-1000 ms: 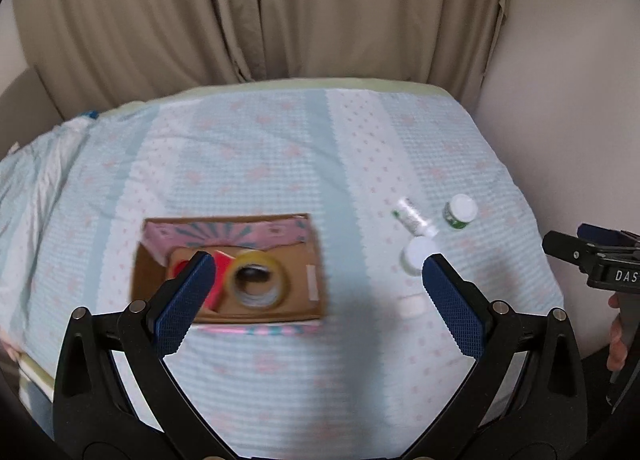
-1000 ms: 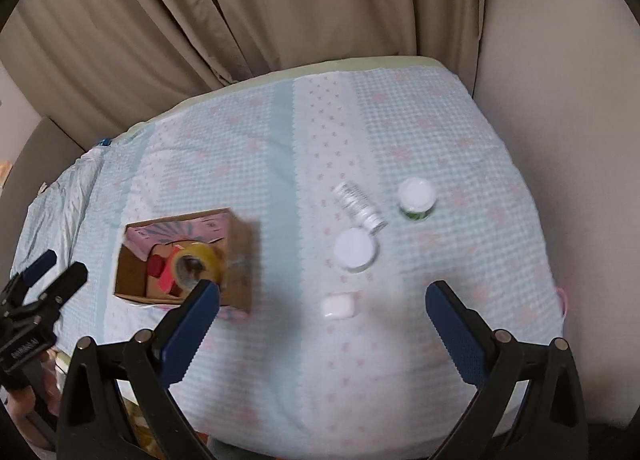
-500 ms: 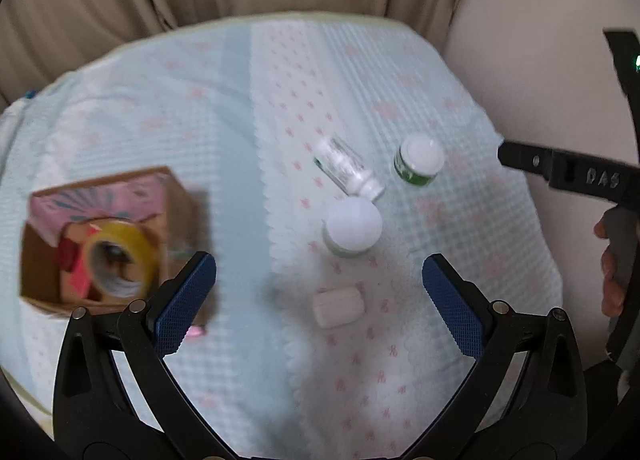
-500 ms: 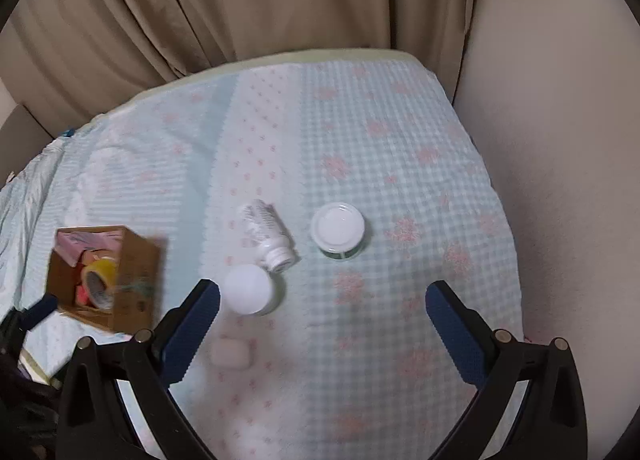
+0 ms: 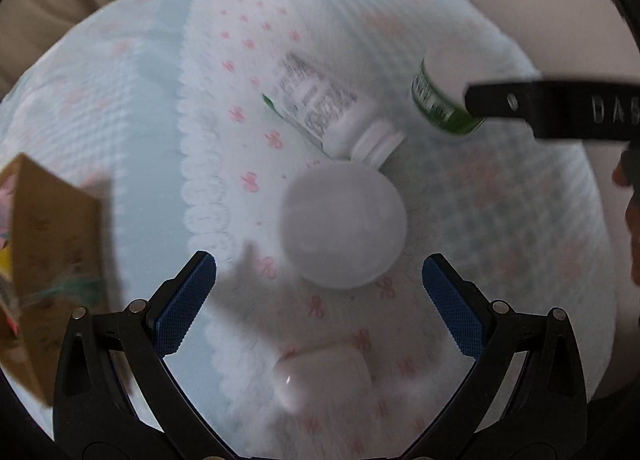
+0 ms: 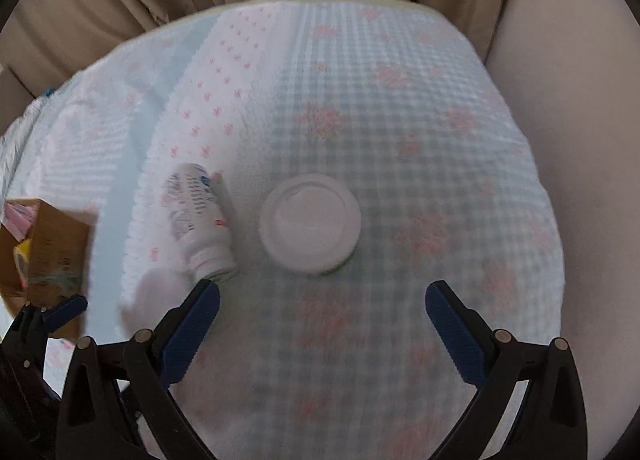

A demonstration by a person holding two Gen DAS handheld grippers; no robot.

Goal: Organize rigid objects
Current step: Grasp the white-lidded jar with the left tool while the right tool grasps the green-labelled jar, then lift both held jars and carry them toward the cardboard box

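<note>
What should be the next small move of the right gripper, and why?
Probably lower the right gripper straight onto the white-lidded green jar. Its jaws are open and empty, and the jar stands upright just ahead, centred between them, apart from the lying bottle.

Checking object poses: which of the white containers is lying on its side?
The labelled bottle, cap toward the round white jar; the green-labelled jar stands upright.

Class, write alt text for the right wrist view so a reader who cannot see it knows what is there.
The open right gripper hovers above a white-lidded jar standing on a pastel patterned cloth. Left of the jar a white bottle lies on its side, and a cardboard box sits at the left edge.
</note>
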